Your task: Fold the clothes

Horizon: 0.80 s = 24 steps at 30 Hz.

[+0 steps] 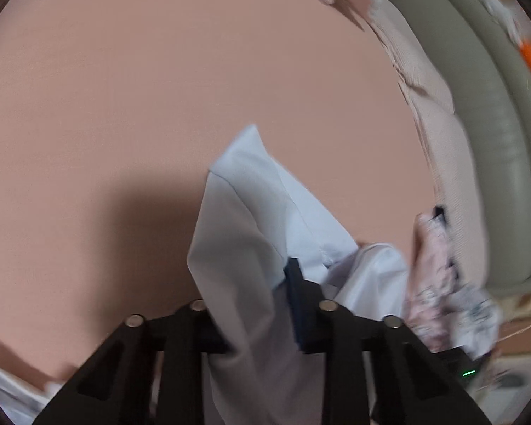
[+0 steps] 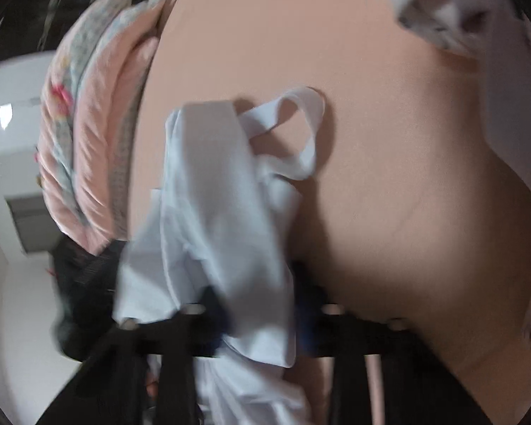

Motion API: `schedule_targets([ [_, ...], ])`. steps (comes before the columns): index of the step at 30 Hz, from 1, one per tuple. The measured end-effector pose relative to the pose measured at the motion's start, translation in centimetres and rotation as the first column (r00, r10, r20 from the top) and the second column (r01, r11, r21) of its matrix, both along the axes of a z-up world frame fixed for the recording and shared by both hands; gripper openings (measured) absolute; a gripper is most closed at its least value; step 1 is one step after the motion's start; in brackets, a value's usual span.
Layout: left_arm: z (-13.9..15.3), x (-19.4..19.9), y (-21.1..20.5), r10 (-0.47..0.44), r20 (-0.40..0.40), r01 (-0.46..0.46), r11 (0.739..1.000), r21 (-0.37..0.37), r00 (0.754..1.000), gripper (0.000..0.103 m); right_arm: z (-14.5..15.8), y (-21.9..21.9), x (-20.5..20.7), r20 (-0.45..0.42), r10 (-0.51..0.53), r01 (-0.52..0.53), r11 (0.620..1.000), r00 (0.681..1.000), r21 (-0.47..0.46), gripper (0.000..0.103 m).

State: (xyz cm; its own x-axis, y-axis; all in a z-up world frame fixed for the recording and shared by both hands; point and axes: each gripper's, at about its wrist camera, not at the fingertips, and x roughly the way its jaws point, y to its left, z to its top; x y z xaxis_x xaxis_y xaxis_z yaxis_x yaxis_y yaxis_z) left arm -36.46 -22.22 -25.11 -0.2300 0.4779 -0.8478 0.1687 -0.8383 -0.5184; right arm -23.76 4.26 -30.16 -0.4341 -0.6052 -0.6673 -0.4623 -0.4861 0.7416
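Pink sheet [image 1: 124, 106] lies bare ahead — patterned clothes [image 1: 439, 283] crowd the right edge.

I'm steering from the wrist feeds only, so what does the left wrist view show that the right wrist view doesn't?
Left wrist only: a grey-green cushioned sofa edge on the right, a crumpled pink patterned garment beside it, and a small green light low down.

Right wrist only: a pile of pink floral bedding on the left, a looped white strap of the garment, and a dark mesh item below the pile.

Both: the peach sheet underneath, and a claw, left and right, closed on the pale blue-white garment.
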Motion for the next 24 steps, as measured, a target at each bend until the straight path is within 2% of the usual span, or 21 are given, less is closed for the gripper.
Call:
schedule_targets([
  [4,0.6,0.7,0.8,-0.009,-0.034,0.008,0.999,-0.039,0.999,0.01,-0.8,0.0,0.5,-0.002,0.002,-0.002,1.0,1.0,-0.026,0.011],
  [8,1.8,2.0,0.4,0.005,-0.056,-0.008,0.999,-0.047,0.998,0.008,-0.3,0.3,0.9,-0.012,0.02,-0.021,1.0,1.0,-0.021,0.01],
  [10,2.4,2.9,-0.3,0.013,-0.071,-0.015,0.999,-0.04,0.997,0.008,0.5,-0.6,0.6,-0.024,0.065,-0.065,0.997,0.998,0.033,0.01],
  [12,3.1,3.8,-1.5,0.025,-0.077,-0.027,0.999,-0.027,0.997,0.008,1.1,-3.5,0.1,-0.026,0.099,-0.096,0.992,0.995,0.087,0.01],
  [19,5.4,5.3,-3.7,0.096,-0.103,-0.095,0.995,0.018,0.99,0.008,3.5,-4.4,-0.9,-0.08,0.167,-0.151,0.972,0.983,0.182,0.01],
  [22,6.4,5.1,-3.8,0.112,-0.116,-0.11,0.994,0.025,0.987,0.008,5.4,-5.7,-3.9,-0.09,0.19,-0.164,0.957,0.978,0.24,0.01],
  [24,7.1,5.2,-4.3,0.119,-0.129,-0.116,0.993,0.027,0.984,0.008,6.4,-4.5,-1.5,-0.1,0.206,-0.172,0.946,0.973,0.276,0.01],
])
